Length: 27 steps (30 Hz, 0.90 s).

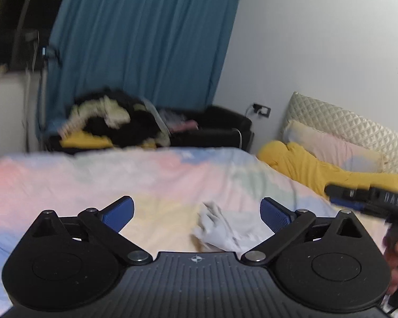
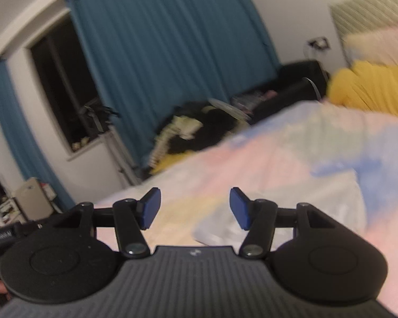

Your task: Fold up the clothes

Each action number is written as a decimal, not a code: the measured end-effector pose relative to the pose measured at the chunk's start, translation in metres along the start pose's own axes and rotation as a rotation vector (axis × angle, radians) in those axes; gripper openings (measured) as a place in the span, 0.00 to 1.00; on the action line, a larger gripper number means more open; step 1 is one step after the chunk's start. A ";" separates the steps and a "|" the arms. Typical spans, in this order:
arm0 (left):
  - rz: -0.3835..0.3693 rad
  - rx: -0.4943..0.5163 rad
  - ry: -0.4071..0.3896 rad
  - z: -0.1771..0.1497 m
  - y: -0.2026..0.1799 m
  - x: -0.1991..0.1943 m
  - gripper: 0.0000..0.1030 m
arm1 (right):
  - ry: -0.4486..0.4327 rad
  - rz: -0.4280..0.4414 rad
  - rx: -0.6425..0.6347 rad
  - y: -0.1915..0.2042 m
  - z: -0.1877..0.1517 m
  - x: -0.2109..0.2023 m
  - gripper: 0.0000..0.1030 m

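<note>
Clothes to be folded come down, as far as I can tell, to one crumpled pale grey-white garment [image 1: 220,228] lying on the bed with the pastel pink, blue and yellow cover [image 1: 92,180]. From the left wrist, it sits just ahead of the left claw [image 1: 196,212], low between the blue-padded fingers [image 1: 122,212], which stand wide apart and hold nothing. Off to that claw's right, the right claw [image 1: 368,201] hangs above the bed; a mustard-yellow garment [image 1: 318,167] lies beyond it against a pastel pillow [image 1: 331,145]. Past the far edge of the bed, a dark heap of mixed clothes [image 1: 114,124] sits before a teal curtain [image 1: 146,39].

From the right wrist, the right claw [image 2: 195,209] is also spread and empty. A pale garment [image 2: 291,206], probably the same one, lies under and to the right of its right finger, blurred.

Both views are smeared, so the claws seem to be moving fast. My worry is a hasty pinch: the left claw could catch the cover along with the thin cloth, or grab a bunched middle instead of an edge, leaving the fold lopsided.
</note>
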State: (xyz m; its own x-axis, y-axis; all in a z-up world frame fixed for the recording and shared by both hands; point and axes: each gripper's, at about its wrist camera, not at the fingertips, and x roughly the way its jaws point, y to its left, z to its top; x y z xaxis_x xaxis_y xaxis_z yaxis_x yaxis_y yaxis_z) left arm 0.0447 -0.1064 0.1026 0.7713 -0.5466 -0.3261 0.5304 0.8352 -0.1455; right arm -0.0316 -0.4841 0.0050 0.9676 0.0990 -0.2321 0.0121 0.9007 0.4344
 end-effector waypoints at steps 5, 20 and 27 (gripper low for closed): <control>0.132 0.083 -0.048 0.001 0.007 -0.061 1.00 | -0.026 0.120 -0.115 0.070 0.012 -0.023 0.58; 0.332 -0.010 -0.087 -0.061 0.067 -0.137 1.00 | 0.012 0.244 -0.259 0.156 -0.065 0.001 0.58; 0.378 -0.061 -0.095 -0.074 0.096 -0.134 1.00 | 0.078 0.199 -0.270 0.155 -0.093 0.051 0.58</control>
State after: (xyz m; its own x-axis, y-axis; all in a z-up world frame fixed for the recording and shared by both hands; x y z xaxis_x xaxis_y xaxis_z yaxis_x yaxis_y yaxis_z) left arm -0.0333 0.0516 0.0629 0.9387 -0.2010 -0.2801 0.1835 0.9791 -0.0878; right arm -0.0039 -0.3004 -0.0207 0.9221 0.3067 -0.2361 -0.2522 0.9388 0.2346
